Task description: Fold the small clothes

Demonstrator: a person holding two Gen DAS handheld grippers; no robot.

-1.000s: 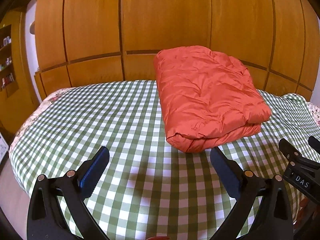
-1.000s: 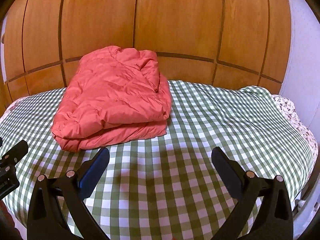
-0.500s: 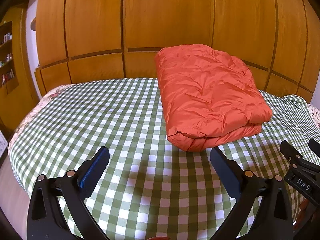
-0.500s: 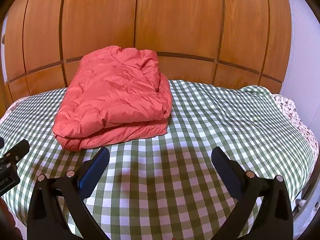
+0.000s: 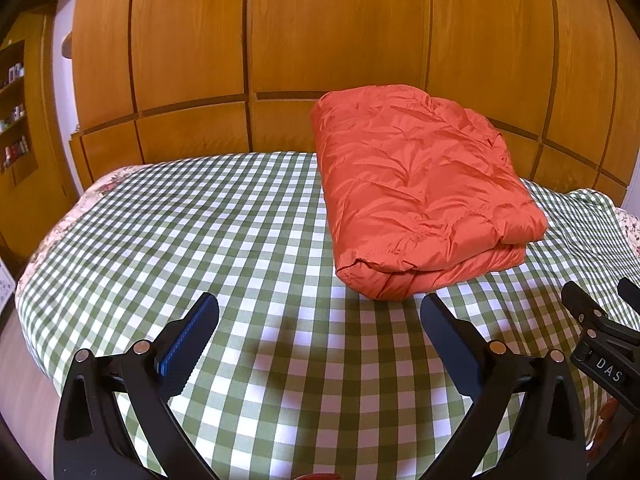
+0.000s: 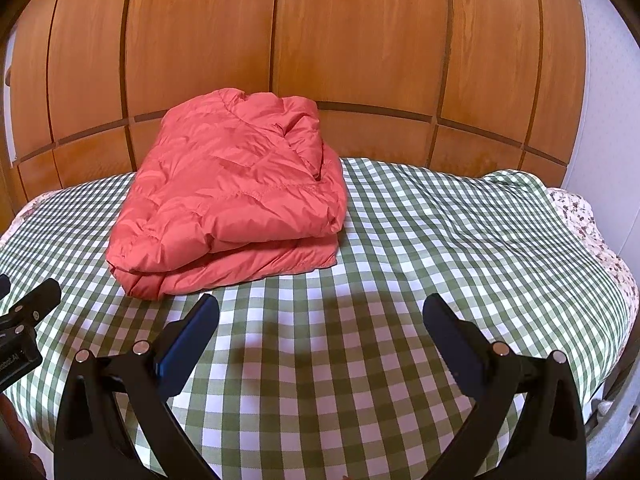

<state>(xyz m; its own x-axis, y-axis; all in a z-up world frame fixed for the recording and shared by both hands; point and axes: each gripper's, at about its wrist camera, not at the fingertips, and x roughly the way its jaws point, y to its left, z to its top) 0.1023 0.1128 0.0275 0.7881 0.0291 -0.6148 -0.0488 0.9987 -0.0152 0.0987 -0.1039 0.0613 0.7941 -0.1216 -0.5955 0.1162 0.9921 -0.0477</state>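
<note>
Folded orange jacket [image 5: 424, 192] lies on the checked cloth [image 5: 240, 240]; both grippers, left [image 5: 320, 324] and right [image 6: 320, 324], hover level nearby, jaws spread empty.

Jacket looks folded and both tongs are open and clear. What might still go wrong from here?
The puffy jacket may spring open: its top layer bulges above the lower one. The left tongs have a finger close to its near corner and might snag it. Dragging the loose checked cloth would likely shift the fold.

Orange quilted puffer jacket [image 5: 416, 196] [image 6: 236, 196]: folded into compact rectangular stack, approx. two layers, lying flat on bed w/ green-white check cover, near the wood panelling.
</note>
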